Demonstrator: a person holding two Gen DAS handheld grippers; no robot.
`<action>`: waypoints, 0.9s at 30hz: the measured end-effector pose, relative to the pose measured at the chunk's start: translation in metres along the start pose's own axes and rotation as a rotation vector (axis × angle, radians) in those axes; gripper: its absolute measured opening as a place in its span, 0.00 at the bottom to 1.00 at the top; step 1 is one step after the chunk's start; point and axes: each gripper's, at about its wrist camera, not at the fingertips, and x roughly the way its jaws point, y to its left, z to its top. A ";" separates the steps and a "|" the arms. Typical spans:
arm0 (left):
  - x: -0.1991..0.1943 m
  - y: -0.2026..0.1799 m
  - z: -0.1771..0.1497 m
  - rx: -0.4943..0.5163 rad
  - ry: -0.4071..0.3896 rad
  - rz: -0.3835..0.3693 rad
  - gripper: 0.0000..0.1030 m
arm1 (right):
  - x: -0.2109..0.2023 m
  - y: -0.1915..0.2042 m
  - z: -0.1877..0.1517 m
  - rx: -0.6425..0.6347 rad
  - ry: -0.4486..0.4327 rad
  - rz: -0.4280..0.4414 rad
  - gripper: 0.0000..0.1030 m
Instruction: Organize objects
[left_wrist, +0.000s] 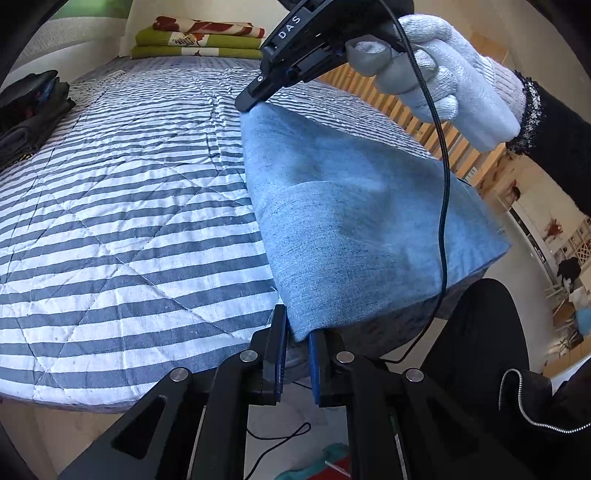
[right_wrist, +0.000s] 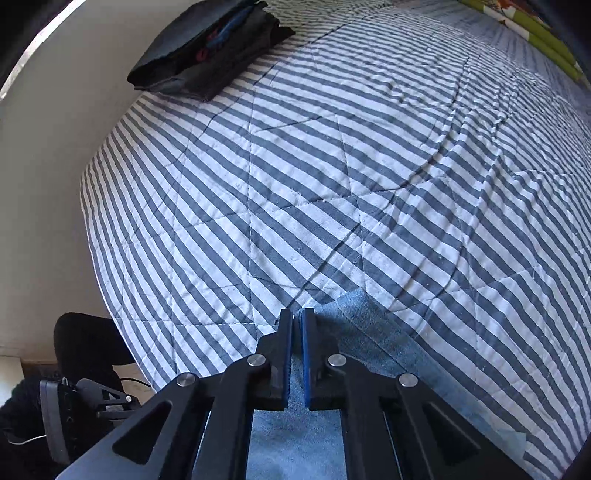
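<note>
The left gripper (left_wrist: 297, 345) pinches the near corner of the folded denim cloth (left_wrist: 354, 221) at the striped quilt (left_wrist: 129, 184)'s near edge. The right gripper (right_wrist: 296, 332) clamps the far corner (both closed on fabric). Keep the edge taut and level. Farther across the quilt lies a dark clothes pile (right_wrist: 210, 48).

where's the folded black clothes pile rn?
The black clothes pile lies on the striped quilt, upper left in the right wrist view, by the bed's wall-side edge.
</note>
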 end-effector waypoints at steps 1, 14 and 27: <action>0.000 0.001 0.001 -0.005 -0.002 -0.004 0.10 | -0.004 -0.005 0.000 0.011 -0.006 0.004 0.04; -0.011 -0.005 0.008 0.022 -0.051 0.008 0.04 | 0.012 -0.055 0.016 0.229 -0.081 0.021 0.03; -0.013 0.004 -0.006 0.020 0.034 -0.020 0.05 | -0.015 -0.088 0.016 0.314 -0.222 -0.004 0.04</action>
